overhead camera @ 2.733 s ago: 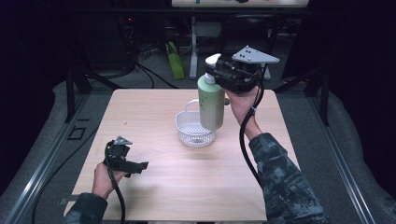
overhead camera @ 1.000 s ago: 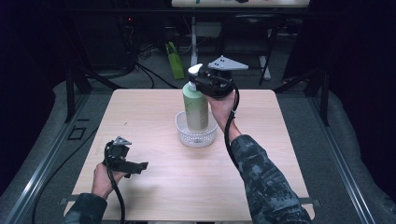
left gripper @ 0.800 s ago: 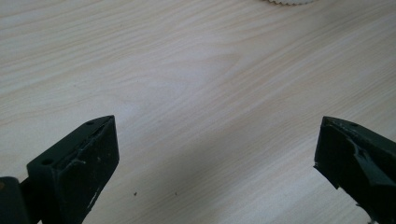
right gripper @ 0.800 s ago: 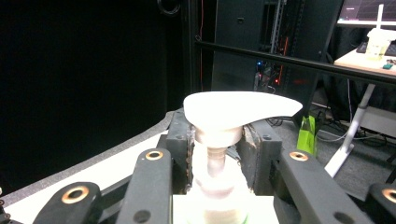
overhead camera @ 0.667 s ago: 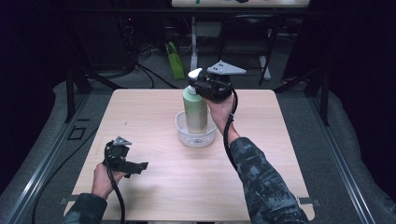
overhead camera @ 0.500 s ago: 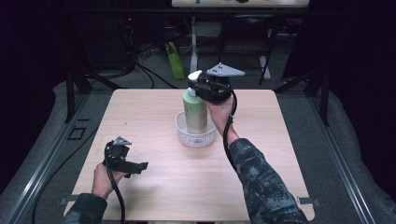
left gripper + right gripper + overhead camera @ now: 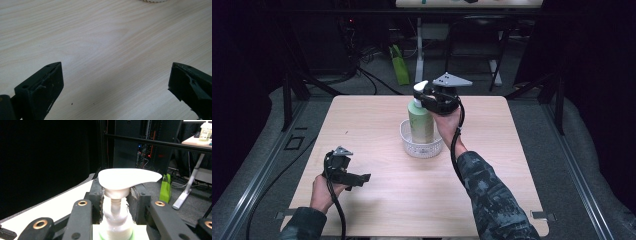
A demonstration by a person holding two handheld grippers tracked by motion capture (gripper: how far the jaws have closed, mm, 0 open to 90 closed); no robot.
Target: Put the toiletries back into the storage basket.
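A pale green pump bottle [image 7: 421, 122] with a white pump head [image 7: 126, 178] stands upright inside a small white ribbed basket [image 7: 412, 146] at the middle of the wooden table [image 7: 362, 120]. My right gripper [image 7: 428, 97] is shut on the bottle's neck just under the pump head; in the right gripper view the black jaws press on both sides of the white neck [image 7: 115, 208]. My left gripper [image 7: 357, 178] hovers low over the table near the front left, jaws wide open with bare wood between them [image 7: 115, 82].
A strip of the basket's rim [image 7: 150, 0] peeks in at the top of the left gripper view. Black frame posts, cables and a green bag [image 7: 399, 65] stand on the floor behind the table. Metal rails run along both sides.
My right gripper has carried the bottle leftward over the basket and lowered it, so its base now sits inside the basket. The left gripper has stayed still.
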